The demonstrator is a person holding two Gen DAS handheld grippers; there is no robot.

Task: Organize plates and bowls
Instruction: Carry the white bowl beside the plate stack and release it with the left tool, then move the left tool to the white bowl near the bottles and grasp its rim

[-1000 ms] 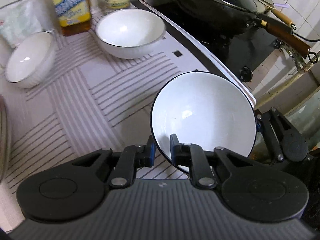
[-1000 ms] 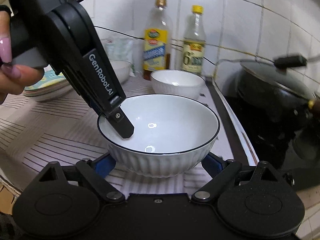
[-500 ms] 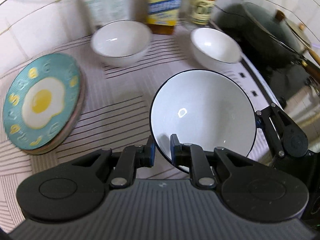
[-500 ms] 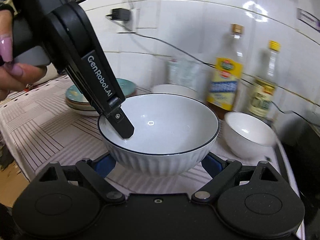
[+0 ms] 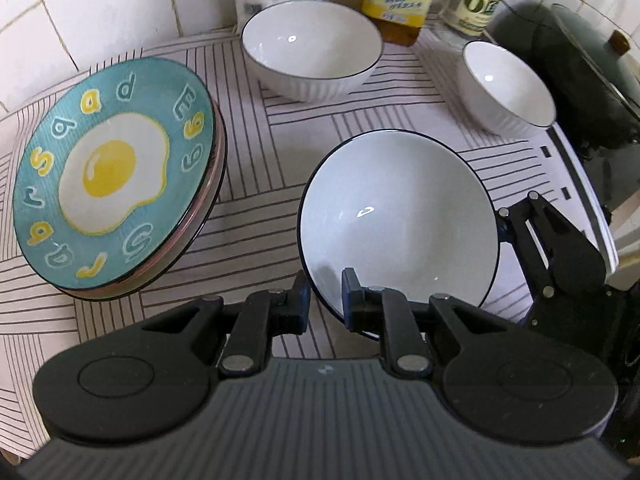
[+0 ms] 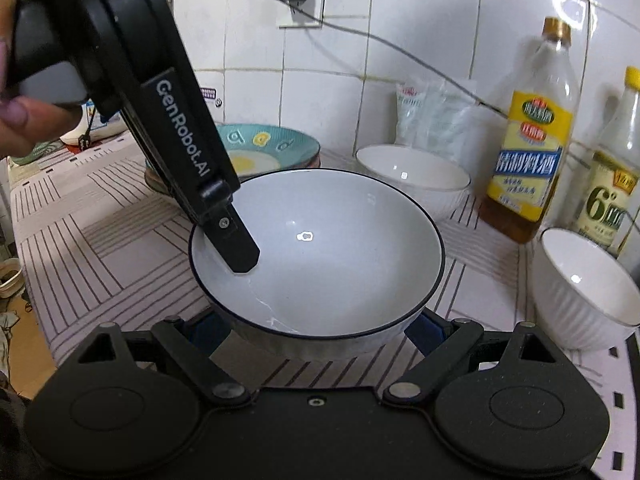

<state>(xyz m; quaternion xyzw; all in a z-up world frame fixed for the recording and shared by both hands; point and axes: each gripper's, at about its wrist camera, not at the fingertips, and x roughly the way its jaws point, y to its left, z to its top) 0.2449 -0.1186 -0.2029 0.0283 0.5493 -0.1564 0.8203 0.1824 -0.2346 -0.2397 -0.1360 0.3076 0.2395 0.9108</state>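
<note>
A white bowl with a dark rim point(image 5: 400, 216) hangs tilted over the striped counter, gripped by both tools. My left gripper point(image 5: 324, 300) is shut on its near rim, one finger point(image 6: 236, 248) inside the bowl and one outside. My right gripper point(image 6: 316, 332) clasps the bowl point(image 6: 320, 248) from below, a blue pad against each side of its ribbed wall. Two more white bowls rest on the counter, one at the back point(image 5: 312, 48) and one to the right point(image 5: 508, 84). A stack of plates topped by a teal fried-egg plate point(image 5: 112, 168) lies to the left.
Two sauce bottles point(image 6: 524, 160) and a plastic bag point(image 6: 432, 116) line the tiled wall. A dark lidded wok point(image 5: 580, 72) stands on the stove at the right. A hand point(image 6: 24, 116) holds the left tool. The counter edge point(image 6: 36, 320) drops off at the left.
Both grippers have carried the bowl leftward, away from the stove. The plate stack has come fully into view and the wok has slid to the right edge. Neither grip has changed.
</note>
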